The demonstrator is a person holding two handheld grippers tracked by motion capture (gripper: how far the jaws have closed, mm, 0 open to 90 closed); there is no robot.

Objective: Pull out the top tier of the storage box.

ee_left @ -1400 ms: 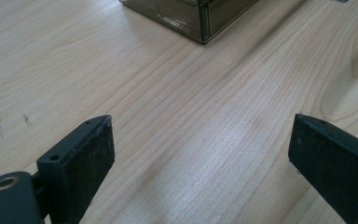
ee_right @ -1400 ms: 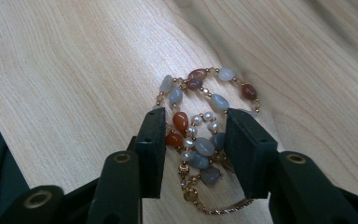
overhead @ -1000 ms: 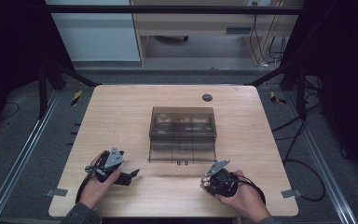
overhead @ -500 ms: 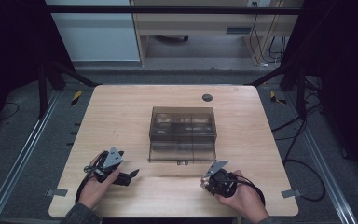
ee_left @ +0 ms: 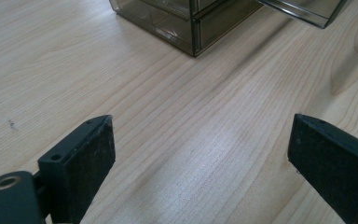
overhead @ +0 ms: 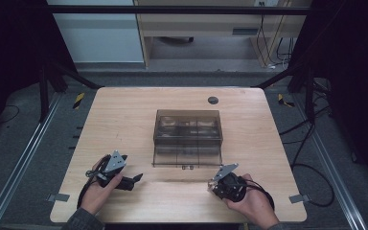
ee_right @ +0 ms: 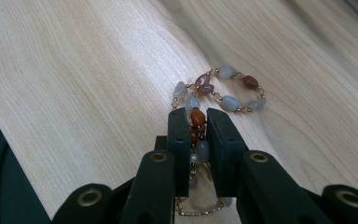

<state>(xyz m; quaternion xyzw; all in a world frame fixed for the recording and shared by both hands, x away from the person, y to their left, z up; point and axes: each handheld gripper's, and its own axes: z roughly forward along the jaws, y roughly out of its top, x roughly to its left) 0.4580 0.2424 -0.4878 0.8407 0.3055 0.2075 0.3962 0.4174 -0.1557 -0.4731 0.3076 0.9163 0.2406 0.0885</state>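
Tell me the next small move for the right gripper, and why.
Probably lift it a little. The right gripper has just been closing, and its fingers now clamp one stretch of the beaded bracelet of grey and reddish stones, whose far loop lies on the light wooden table. The smoky transparent plastic drawer box stands beyond, bottom drawer pulled out.

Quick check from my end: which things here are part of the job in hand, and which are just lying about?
Part of the job:
- bead bracelet, clamped between the jaws of the right hand-held gripper
- smoky clear drawer box, its lower drawer pulled out toward the person
- left hand-held gripper, open over bare wood

Lying about:
- round grommet in the table
- cables on the floor
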